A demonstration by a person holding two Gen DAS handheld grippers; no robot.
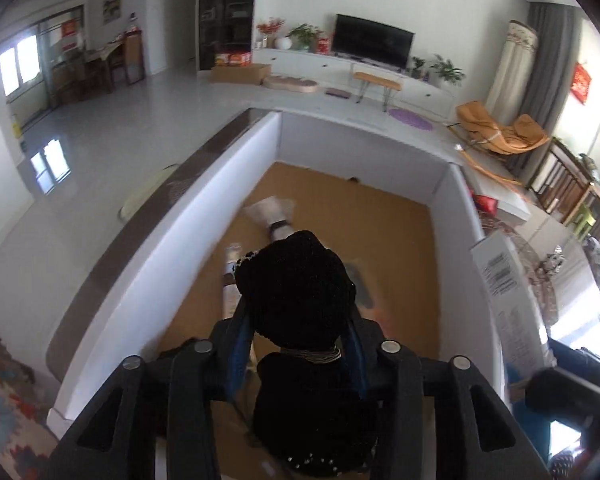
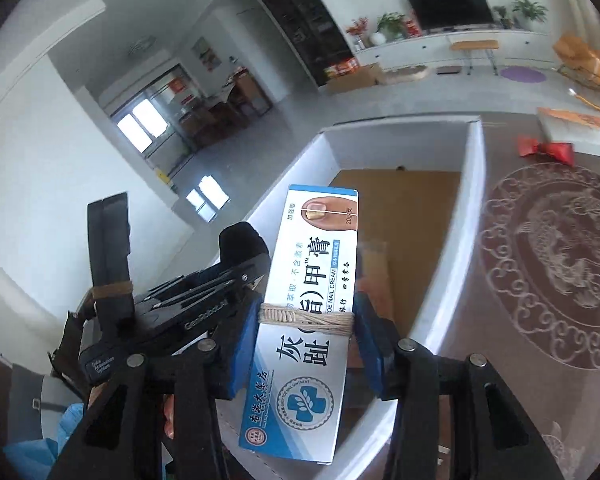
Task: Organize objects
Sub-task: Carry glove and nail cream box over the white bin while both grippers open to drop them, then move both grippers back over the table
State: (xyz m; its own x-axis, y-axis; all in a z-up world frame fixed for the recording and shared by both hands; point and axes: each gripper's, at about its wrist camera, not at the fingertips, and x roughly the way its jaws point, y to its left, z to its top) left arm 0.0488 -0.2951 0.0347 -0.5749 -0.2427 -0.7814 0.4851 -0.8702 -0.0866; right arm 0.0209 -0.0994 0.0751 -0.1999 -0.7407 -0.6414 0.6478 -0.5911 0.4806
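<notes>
Nail cream box [image 2: 300,320], blue and white and bound with a band of twine [image 2: 306,318], stands between my right jaws [image 2: 306,320] above an open white-walled carton [image 2: 470,208] on the patterned brown desk [image 2: 540,260]. Its face reads "TOE NAIL CREAM", with large characters 灰趾 and 甲膏, "20g/支" beside a toenail picture, and a round seal lettered "TOE NAIL OINTMENT". The blue pads flank both its edges; whether they press on it I cannot tell. My left jaws [image 1: 298,308] bracket a black fuzzy hatted figure [image 1: 296,280] over the carton's brown floor, and their grip is likewise unclear. Seen from the right wrist, my left tool's body carries the mark "GenRobot.AI". A white flap [image 1: 500,272] beside the carton bears print too small to read.
</notes>
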